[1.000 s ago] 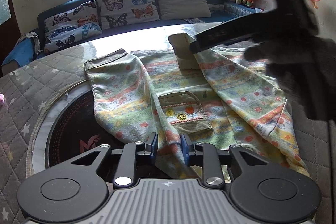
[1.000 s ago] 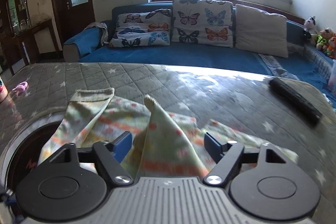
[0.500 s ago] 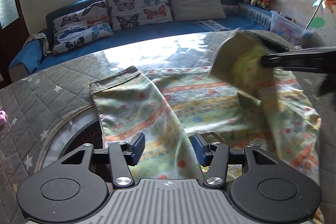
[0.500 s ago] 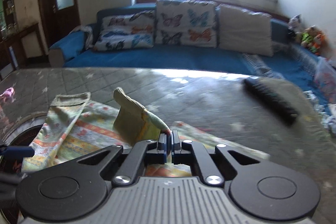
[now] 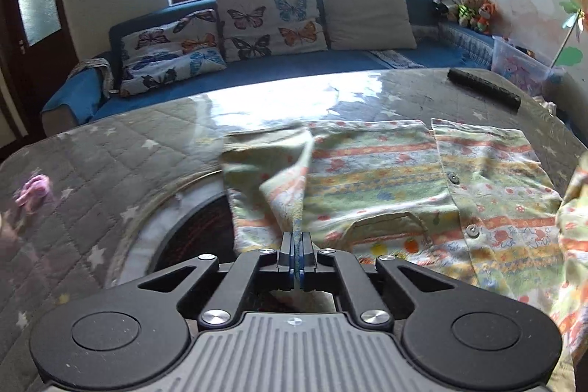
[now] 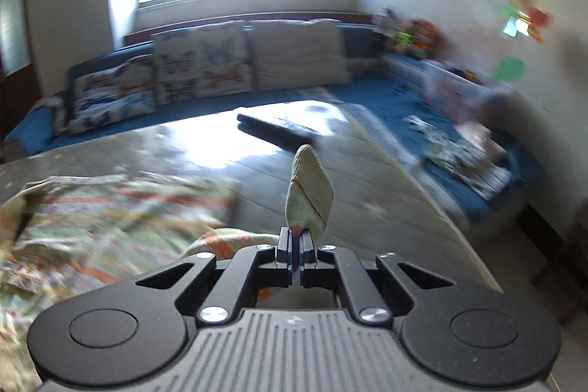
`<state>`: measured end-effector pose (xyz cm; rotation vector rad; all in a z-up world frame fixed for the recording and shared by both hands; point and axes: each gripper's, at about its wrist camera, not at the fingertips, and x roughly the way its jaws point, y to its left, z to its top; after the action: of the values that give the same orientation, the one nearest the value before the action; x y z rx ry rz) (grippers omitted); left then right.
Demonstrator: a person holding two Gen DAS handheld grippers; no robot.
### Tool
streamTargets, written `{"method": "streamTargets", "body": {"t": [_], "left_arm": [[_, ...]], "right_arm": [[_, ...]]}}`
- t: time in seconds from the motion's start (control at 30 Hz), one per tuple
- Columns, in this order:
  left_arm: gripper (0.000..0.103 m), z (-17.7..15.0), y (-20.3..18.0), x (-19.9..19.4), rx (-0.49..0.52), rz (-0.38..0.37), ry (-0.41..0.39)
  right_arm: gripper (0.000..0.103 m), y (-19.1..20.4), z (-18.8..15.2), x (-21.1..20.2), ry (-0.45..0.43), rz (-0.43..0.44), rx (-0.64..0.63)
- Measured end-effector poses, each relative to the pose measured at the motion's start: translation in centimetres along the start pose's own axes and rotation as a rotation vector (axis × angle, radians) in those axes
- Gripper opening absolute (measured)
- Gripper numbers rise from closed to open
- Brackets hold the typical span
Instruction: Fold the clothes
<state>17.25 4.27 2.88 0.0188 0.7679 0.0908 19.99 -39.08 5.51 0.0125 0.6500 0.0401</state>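
Across the quilted table (image 5: 110,164) the patterned shirt (image 5: 386,179) is spread left to right. Its left sleeve (image 5: 290,179) is clamped by the left gripper (image 5: 296,245), its right cuff (image 6: 308,193) by the right gripper (image 6: 295,241).

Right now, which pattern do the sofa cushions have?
Butterflies, on the cushions; the left wrist view shows them best.
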Motion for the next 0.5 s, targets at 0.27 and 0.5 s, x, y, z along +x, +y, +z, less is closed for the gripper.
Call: {"method": "streamTargets", "body": {"t": [0.27,0.5], "left_arm": [[0.002,-4.7,2.6,-4.7,-0.045,0.033,0.019],[0.002,-8.8,3.8,-8.4,-0.078,0.02,0.06]], "right_arm": [[0.003,-5.0,-6.4,-3.2,0.058,-0.109,0.131],[0.003,-5.4,-8.8,-5.1,0.097,-0.105,0.167]]}}
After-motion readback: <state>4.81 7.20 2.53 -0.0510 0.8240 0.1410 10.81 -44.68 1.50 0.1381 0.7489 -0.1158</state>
